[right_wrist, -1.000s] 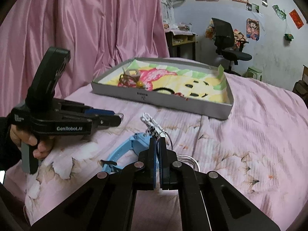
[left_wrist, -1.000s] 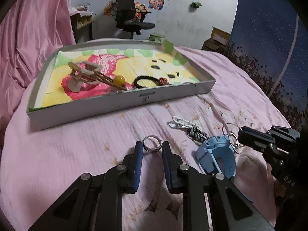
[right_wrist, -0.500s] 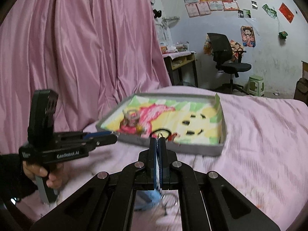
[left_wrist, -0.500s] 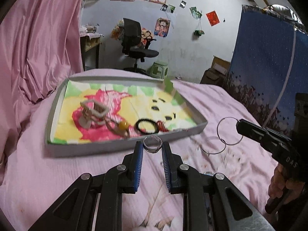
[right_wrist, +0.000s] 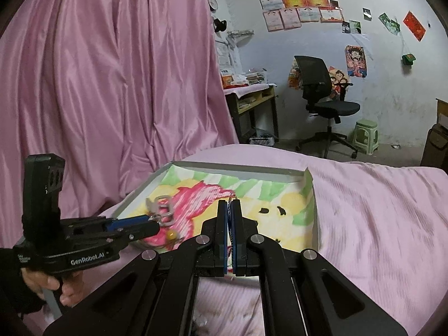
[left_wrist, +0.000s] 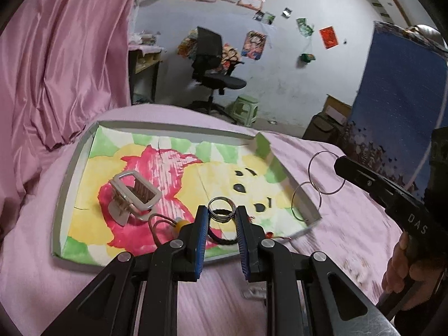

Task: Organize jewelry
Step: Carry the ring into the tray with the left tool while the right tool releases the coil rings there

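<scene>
Carrying both pieces over the painted tray (left_wrist: 73,165): my left gripper (left_wrist: 222,218) pinches a small metal ring (left_wrist: 222,209), my right gripper (right_wrist: 229,210) clamps linked wire hoops (left_wrist: 322,179); next, lower and release inside.

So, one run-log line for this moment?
left gripper: holds small silver ring | right gripper: shut on thin wire hoops | both above shallow painted cardboard tray

Left gripper (left_wrist: 222,217) pinches a metal ring (left_wrist: 221,209) above the tray (left_wrist: 73,168)
</scene>
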Action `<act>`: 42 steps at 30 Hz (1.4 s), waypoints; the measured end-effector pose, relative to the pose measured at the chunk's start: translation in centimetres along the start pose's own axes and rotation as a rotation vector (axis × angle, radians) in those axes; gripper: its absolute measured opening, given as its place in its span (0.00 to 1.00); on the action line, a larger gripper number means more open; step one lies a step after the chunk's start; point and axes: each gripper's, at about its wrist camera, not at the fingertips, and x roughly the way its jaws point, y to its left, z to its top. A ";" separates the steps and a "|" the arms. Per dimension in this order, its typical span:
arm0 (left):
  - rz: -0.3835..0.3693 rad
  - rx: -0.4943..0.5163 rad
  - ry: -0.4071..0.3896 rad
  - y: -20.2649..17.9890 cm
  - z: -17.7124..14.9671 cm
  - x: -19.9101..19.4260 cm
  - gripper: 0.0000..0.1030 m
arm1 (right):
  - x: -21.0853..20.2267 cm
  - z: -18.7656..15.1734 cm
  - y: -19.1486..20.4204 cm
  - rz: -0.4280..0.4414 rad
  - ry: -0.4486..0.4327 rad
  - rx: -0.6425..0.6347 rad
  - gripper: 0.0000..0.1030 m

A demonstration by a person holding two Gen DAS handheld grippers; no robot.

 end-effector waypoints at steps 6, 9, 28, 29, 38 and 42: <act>0.012 -0.041 0.067 1.0 0.2 2.7 0.19 | 3.3 -0.6 0.1 -0.016 0.051 -0.005 0.02; 0.012 -0.046 0.108 1.2 -0.2 3.8 0.19 | 4.5 -1.5 0.0 -0.017 0.082 -0.002 0.02; 0.042 -0.035 0.160 1.0 -1.1 4.6 0.19 | 6.0 -4.7 -1.7 -0.047 0.198 0.030 0.06; 0.041 -0.037 0.155 1.1 -1.1 4.5 0.19 | 5.9 -4.7 -1.7 -0.050 0.197 0.027 0.11; 0.033 -0.063 0.111 1.5 -1.7 2.7 0.28 | 3.5 -4.8 -1.4 -0.073 0.142 0.006 0.33; 0.036 -0.074 0.068 1.6 -1.8 1.4 0.47 | 2.0 -4.8 -1.1 -0.081 0.099 0.003 0.41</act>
